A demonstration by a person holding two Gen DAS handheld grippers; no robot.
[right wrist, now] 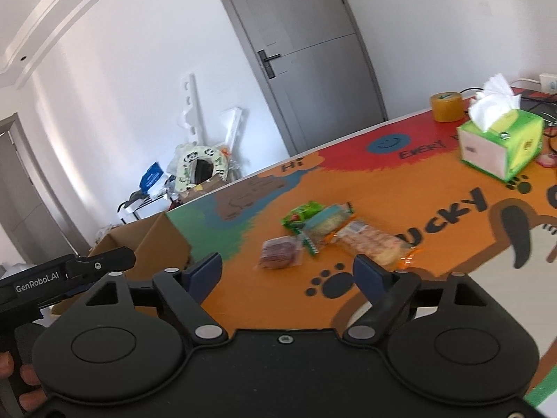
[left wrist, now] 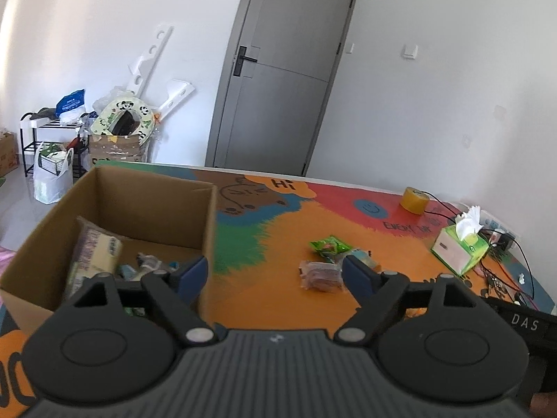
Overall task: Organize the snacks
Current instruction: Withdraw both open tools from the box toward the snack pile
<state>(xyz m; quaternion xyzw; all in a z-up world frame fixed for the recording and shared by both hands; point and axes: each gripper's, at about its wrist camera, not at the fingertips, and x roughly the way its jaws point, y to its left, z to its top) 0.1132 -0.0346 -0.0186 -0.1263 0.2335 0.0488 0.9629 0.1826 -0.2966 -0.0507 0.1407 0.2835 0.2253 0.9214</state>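
Note:
An open cardboard box [left wrist: 115, 188] stands on the table's left and holds several snack packs [left wrist: 94, 254]; it also shows in the right wrist view [right wrist: 156, 240]. Loose snacks lie mid-table: a green pack [right wrist: 303, 213], a blue-topped pack [right wrist: 327, 223], a pinkish pack [right wrist: 280, 252] and a clear pack of orange pieces [right wrist: 374, 244]. The green pack [left wrist: 329, 245] and the pinkish pack [left wrist: 320, 273] also show in the left wrist view. My left gripper [left wrist: 275, 275] is open and empty, beside the box's right wall. My right gripper [right wrist: 287, 271] is open and empty, just short of the pinkish pack.
A green tissue box [right wrist: 501, 142] and a yellow tape roll [right wrist: 447, 106] stand at the table's far right, with cables [left wrist: 504, 240] beyond. The table has a colourful printed cover [right wrist: 400, 188]. Clutter and a shelf [left wrist: 52, 139] sit on the floor by the wall; a grey door [left wrist: 282, 69] is behind.

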